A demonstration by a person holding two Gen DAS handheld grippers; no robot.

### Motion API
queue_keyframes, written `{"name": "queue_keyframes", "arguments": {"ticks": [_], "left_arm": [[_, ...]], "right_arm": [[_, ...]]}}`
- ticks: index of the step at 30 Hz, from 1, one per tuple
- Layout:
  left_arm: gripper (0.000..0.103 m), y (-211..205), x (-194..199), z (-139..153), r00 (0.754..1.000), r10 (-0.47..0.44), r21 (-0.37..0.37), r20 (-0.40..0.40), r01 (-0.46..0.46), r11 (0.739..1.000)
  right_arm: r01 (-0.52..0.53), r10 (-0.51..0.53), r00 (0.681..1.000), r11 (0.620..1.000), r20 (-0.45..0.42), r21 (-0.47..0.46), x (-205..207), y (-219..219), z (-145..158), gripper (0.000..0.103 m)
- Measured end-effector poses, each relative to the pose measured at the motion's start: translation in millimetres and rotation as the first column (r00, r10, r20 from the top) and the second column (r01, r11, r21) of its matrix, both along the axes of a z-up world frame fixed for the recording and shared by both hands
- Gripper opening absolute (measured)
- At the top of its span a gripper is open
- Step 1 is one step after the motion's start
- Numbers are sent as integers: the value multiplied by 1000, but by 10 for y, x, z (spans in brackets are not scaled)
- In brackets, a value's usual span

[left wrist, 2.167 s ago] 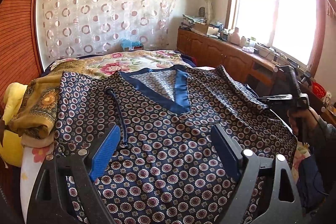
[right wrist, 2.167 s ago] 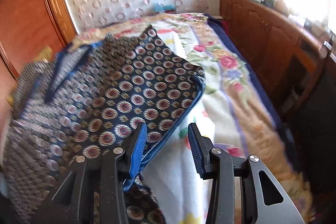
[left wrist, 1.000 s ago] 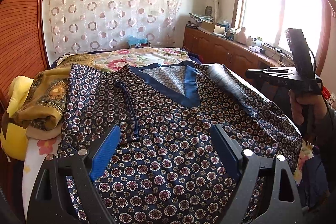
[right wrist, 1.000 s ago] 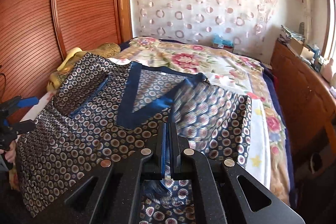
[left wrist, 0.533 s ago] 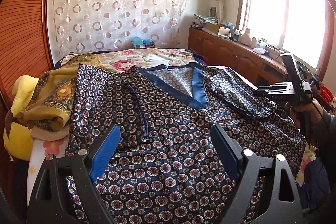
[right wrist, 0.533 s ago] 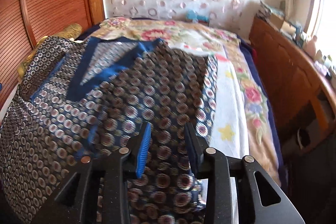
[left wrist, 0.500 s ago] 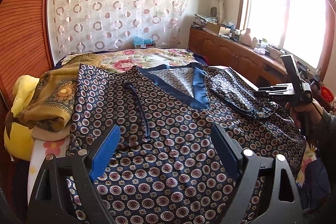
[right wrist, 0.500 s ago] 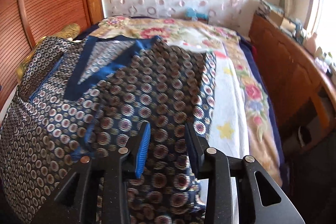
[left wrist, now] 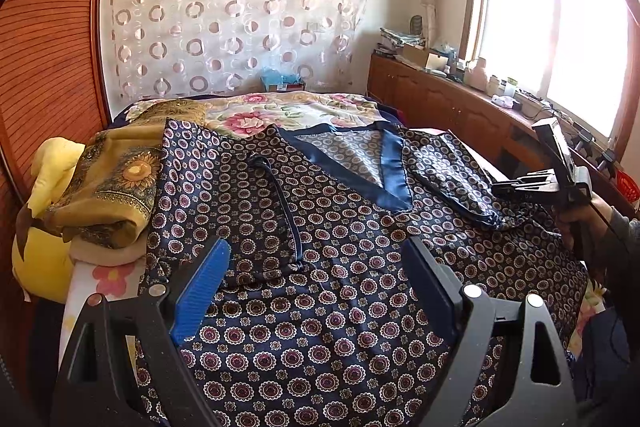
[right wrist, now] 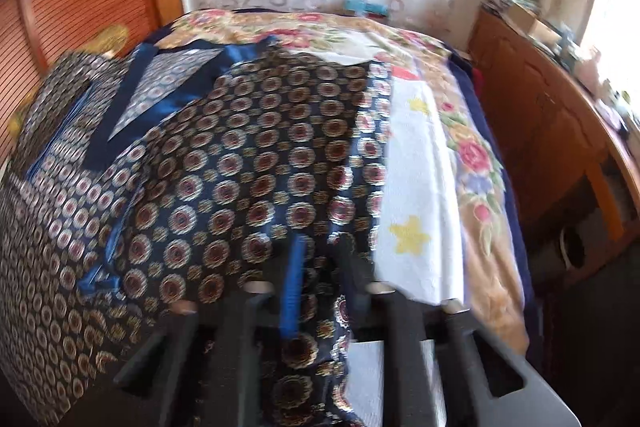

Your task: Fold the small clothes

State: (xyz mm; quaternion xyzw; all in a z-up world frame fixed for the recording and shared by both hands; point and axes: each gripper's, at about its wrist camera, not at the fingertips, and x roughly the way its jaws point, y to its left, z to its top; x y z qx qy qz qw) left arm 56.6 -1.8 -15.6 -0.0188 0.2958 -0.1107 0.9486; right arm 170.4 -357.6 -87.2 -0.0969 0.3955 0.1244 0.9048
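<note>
The navy patterned garment (left wrist: 328, 267) lay spread flat on the bed (left wrist: 280, 109), directly ahead of and under the left hand-held gripper (left wrist: 316, 281), whose two fingers stood wide apart above the cloth and held nothing. The long axis of the garment ran away from this gripper toward the far curtain (left wrist: 236, 15). Its V-shaped neckline with a plain blue band (left wrist: 394, 167) pointed back toward the gripper. The fabric looked thin and shiny, printed with small round medallions, and both sleeves were folded inward over the body.

To the left of the left hand-held gripper, the garment's edge met a folded mustard scarf (left wrist: 116, 187) and a yellow soft toy (left wrist: 44, 211). To the right, the hem reached the edge of the bed, where the right hand-held gripper (left wrist: 524, 185) was seen from the side.

In the right wrist view, which was blurred, the right hand-held gripper (right wrist: 324, 267) had its fingers a little apart, with the garment's right edge (right wrist: 256, 167) running between them; I cannot tell whether they touched the cloth. To its right lay open bedsheet, white with yellow stars (right wrist: 416, 187), then the bed's dark border and a wooden cabinet (right wrist: 540, 115).
</note>
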Motion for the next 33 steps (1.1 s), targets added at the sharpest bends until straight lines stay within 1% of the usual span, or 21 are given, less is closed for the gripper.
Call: {"name": "queue_keyframes", "arguments": {"ticks": [2,3,6,8,14,19,20,21,22,24,26,29,31,33], "left_arm": [[89,0,-3,2,1000,-1,1,1,1,1000],[89,1,-6,5,1000,0,1,2,0,1000],[89,11,-11,6,1000,2,1,4,-2,1000],[89,23,-4,1,1000,6,0,2,-6,1000],[89,71,42,-12,1000,14,3,0,-14,1000],[89,173,246,21,1000,24,57,3,-24,998],[89,207,322,31,1000,29,71,1,-29,997],[89,238,384,38,999,36,80,-1,-36,996],[89,276,450,46,999,43,87,-3,-43,995],[89,372,588,62,998,57,91,-8,-56,994],[89,460,723,73,997,75,102,-14,-73,992],[89,582,907,82,994,102,126,-26,-98,987],[89,683,1026,85,993,109,122,-35,-104,987],[89,796,1150,73,991,125,113,-53,-119,986]], "right_arm": [[0,1,1000,999,16,-55,-29,29,2,1],[-4,5,1000,999,16,-53,-38,18,6,1],[18,-17,999,999,33,-36,-56,-87,54,0],[43,-43,998,999,46,-8,-67,-191,102,0],[87,-87,993,996,79,5,-109,-353,201,0],[82,-87,992,995,94,50,-93,-320,240,0],[78,-83,992,995,99,56,-70,-324,269,3],[76,-82,992,995,101,60,-46,-335,265,10],[78,-84,992,995,99,61,2,-325,263,13],[77,-83,993,995,86,69,133,-336,216,28],[75,-80,994,995,73,66,266,-330,180,36],[69,-72,996,996,53,53,461,-318,128,40],[75,-76,996,996,44,38,599,-319,118,40],[64,-66,997,997,29,51,722,-316,105,40]]}}
